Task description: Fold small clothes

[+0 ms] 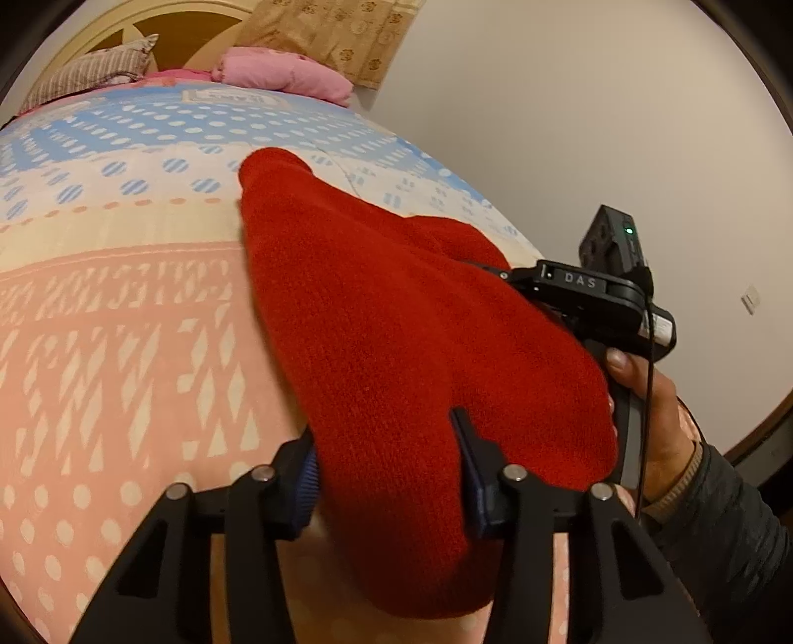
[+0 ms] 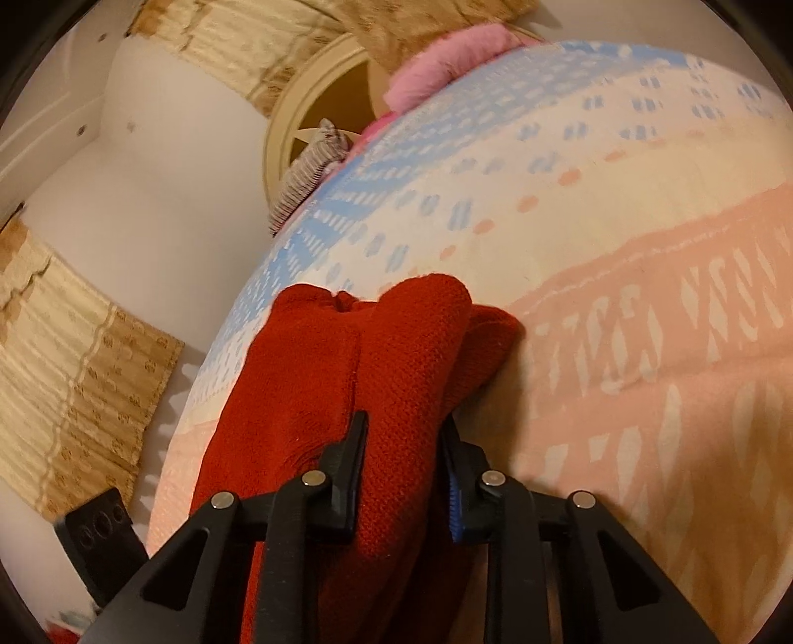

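Note:
A red knitted garment (image 1: 376, 317) lies bunched on the patterned bedspread (image 1: 124, 297) and is lifted at both near ends. My left gripper (image 1: 386, 470) is shut on its near edge, the cloth filling the gap between the fingers. My right gripper (image 2: 404, 475) is shut on another fold of the red garment (image 2: 396, 376), which hangs down between its fingers. The right gripper's black body (image 1: 585, 292) and the hand holding it show at the right of the left wrist view, against the garment's far side.
The bed carries a pink pillow (image 1: 282, 74) and a striped pillow (image 1: 94, 74) by the cream headboard (image 1: 163, 29). A white wall (image 1: 594, 124) runs along the bed's right side. Patterned curtains (image 2: 74, 396) hang near the bed in the right wrist view.

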The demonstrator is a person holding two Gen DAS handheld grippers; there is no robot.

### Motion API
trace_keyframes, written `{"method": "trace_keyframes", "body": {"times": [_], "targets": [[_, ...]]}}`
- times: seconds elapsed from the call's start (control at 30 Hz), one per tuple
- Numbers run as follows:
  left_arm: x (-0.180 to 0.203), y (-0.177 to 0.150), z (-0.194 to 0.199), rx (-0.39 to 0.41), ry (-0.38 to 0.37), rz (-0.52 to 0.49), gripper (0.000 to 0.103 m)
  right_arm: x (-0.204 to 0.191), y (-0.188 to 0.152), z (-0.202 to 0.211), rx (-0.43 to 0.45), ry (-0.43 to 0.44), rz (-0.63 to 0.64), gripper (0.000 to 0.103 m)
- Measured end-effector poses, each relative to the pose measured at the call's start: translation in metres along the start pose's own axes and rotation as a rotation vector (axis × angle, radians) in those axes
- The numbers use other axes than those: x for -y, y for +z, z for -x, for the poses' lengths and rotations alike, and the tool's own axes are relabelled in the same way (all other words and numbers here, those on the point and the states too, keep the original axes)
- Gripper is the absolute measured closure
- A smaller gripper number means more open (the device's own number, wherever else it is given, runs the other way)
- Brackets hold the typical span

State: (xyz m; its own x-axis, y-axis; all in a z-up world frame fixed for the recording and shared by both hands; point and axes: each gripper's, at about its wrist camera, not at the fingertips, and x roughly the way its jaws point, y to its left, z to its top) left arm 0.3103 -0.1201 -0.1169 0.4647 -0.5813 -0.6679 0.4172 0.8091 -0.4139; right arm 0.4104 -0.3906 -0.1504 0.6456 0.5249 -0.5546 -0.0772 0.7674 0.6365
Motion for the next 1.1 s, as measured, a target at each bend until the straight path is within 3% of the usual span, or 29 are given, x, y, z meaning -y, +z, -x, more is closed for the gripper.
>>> {"method": "trace_keyframes", "body": {"times": [0.43,0.73,1.1], "targets": [[0.016,0.002,0.01,-0.005,0.113,-0.077,0.061,-0.016,-0.004,0.008,0.016,-0.064,0.032,0.078],[0.016,0.0,0.028,0.013,0.131,-0.087,0.062,-0.035,-0.011,0.02,0.025,-0.047,0.049,0.078],[0.017,-0.01,0.058,0.045,0.142,-0.093,0.062,-0.065,-0.034,0.025,0.029,0.038,0.049,0.078]]}}
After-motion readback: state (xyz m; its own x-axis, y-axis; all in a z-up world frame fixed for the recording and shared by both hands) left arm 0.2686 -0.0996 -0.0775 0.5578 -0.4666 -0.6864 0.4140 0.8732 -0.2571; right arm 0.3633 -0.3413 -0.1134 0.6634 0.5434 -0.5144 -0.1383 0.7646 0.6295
